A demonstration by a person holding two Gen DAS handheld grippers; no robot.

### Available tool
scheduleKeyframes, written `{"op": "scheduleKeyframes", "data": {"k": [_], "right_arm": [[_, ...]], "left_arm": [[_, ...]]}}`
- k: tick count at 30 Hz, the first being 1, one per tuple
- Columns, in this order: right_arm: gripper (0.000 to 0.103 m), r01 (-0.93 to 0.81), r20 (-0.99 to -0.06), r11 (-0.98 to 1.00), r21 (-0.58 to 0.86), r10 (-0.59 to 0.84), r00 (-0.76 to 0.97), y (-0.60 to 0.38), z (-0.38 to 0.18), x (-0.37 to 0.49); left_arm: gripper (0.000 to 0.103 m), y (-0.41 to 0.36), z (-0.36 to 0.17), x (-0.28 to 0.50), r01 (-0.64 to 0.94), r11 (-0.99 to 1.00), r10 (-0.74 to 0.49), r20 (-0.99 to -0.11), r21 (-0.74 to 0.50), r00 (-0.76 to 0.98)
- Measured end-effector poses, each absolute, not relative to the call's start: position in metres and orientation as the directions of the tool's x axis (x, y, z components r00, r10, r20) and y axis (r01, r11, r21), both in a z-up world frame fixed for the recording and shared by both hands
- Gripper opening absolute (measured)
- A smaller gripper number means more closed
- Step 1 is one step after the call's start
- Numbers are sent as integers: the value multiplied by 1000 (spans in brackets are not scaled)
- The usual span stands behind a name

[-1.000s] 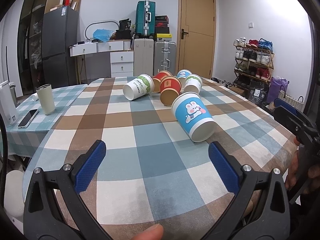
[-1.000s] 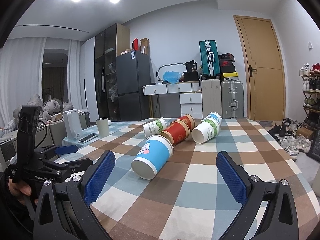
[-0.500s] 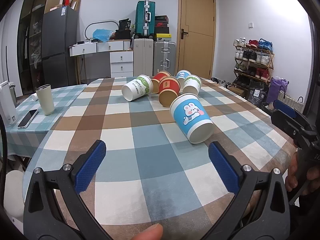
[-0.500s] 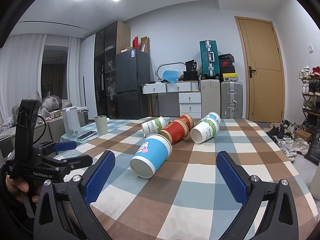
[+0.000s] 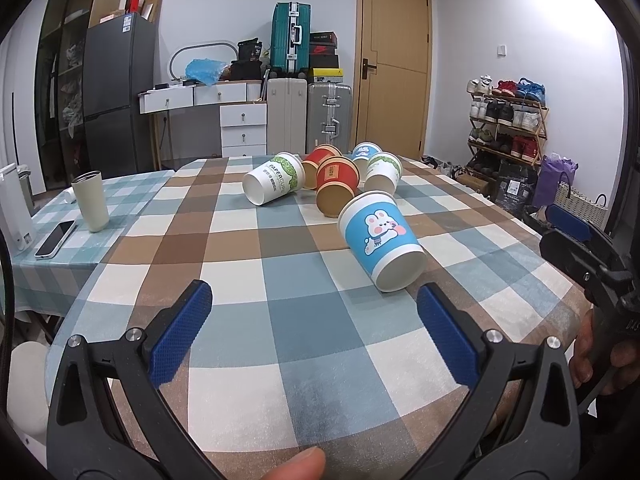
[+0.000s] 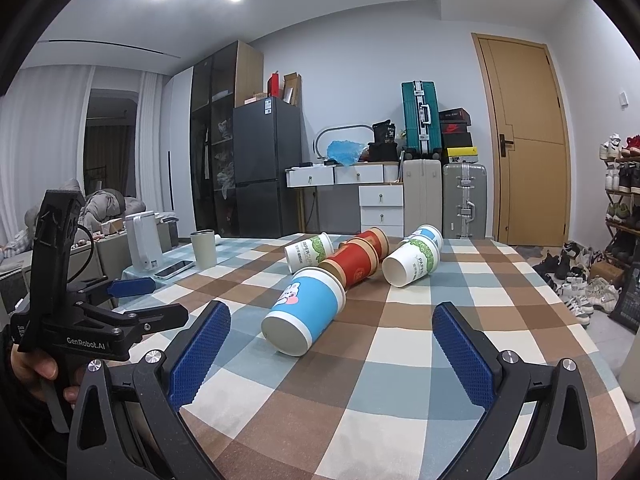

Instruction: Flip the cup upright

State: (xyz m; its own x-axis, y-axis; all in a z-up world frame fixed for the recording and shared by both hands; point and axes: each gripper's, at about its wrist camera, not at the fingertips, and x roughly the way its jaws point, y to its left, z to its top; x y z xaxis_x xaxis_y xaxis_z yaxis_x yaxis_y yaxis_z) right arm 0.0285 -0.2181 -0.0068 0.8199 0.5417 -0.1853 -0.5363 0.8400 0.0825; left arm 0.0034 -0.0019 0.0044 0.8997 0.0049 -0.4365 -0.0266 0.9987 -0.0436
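Several paper cups lie on their sides on the checked tablecloth. The nearest is a blue cup with a rabbit print, its base toward me; it also shows in the right wrist view. Behind it lie two red cups, two white-green cups and another blue cup. My left gripper is open and empty, short of the blue cup. My right gripper is open and empty, with the blue cup just ahead between its fingers' line.
A beige tumbler, a phone and a white kettle stand on the left side table. The right table edge is near the other gripper. A shoe rack stands at the right wall.
Both grippers have moved slightly forward and toward the blue rabbit cup; it looks a little nearer in both views. The cups have not moved.
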Motion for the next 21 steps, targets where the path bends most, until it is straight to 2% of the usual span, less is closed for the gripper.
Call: {"op": "scheduleKeyframes", "data": {"k": [21], "right_arm": [[103, -532, -181, 843, 84, 538, 823, -220, -5, 28]], "left_arm": [[102, -4, 10, 5, -27, 999, 5, -442, -43, 897]]}}
